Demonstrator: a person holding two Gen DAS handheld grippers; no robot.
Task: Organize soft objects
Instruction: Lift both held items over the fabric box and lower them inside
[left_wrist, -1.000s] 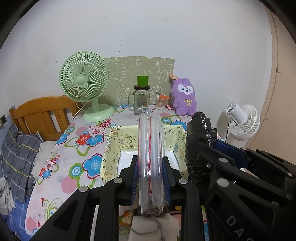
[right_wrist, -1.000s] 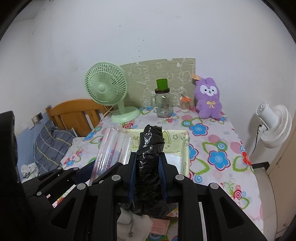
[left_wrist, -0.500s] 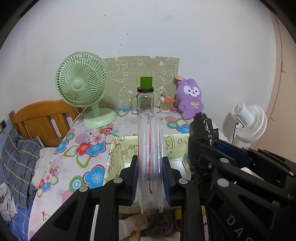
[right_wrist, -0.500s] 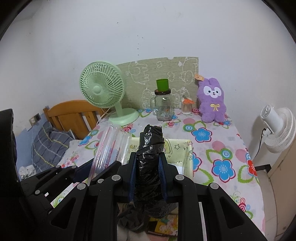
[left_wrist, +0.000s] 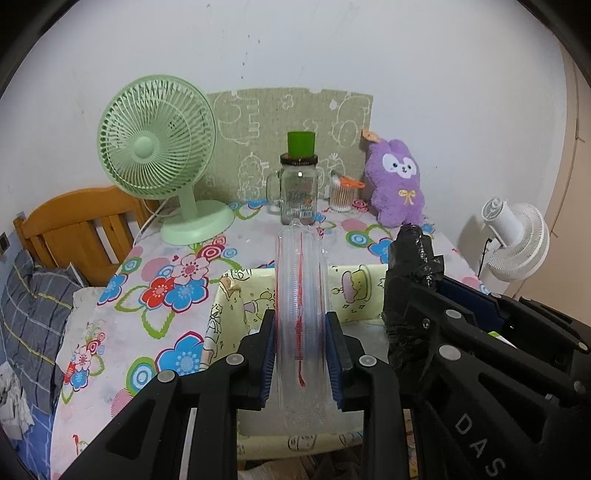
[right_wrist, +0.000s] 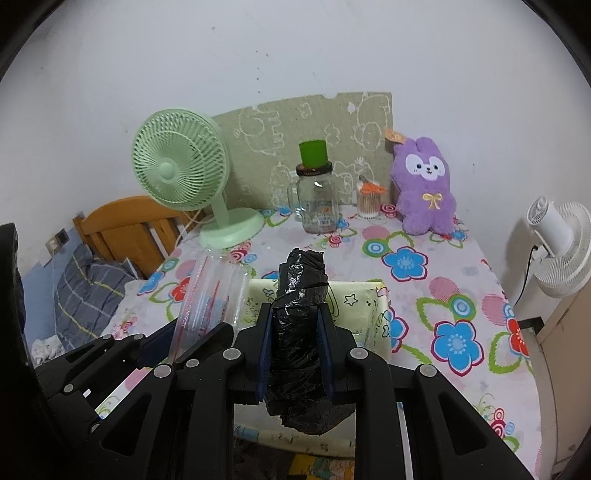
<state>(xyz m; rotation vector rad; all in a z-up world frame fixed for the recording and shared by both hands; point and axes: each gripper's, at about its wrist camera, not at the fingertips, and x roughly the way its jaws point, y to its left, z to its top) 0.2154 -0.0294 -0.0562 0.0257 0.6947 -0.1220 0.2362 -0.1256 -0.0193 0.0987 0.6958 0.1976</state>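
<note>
My left gripper (left_wrist: 301, 325) is shut on a clear plastic sleeve of stacked cups (left_wrist: 300, 295) with a red string in it, held upright over a yellow fabric storage box (left_wrist: 236, 295). My right gripper (right_wrist: 293, 321) is shut on a black plastic bag roll (right_wrist: 301, 291), held above the same box (right_wrist: 376, 306). The roll also shows in the left wrist view (left_wrist: 413, 258), and the sleeve in the right wrist view (right_wrist: 210, 295). A purple plush bunny (left_wrist: 397, 184) sits at the table's back right.
On the flowered tablecloth (left_wrist: 155, 295) at the back stand a green fan (left_wrist: 159, 166), a glass jar with a green cup on top (left_wrist: 299, 188) and a toothpick holder (left_wrist: 341, 194). A wooden bed frame (left_wrist: 74, 225) is left, a white fan (left_wrist: 517, 236) right.
Both grippers have pulled back and risen a little with their loads. The box and the back of the table now sit lower and farther off in both views.
</note>
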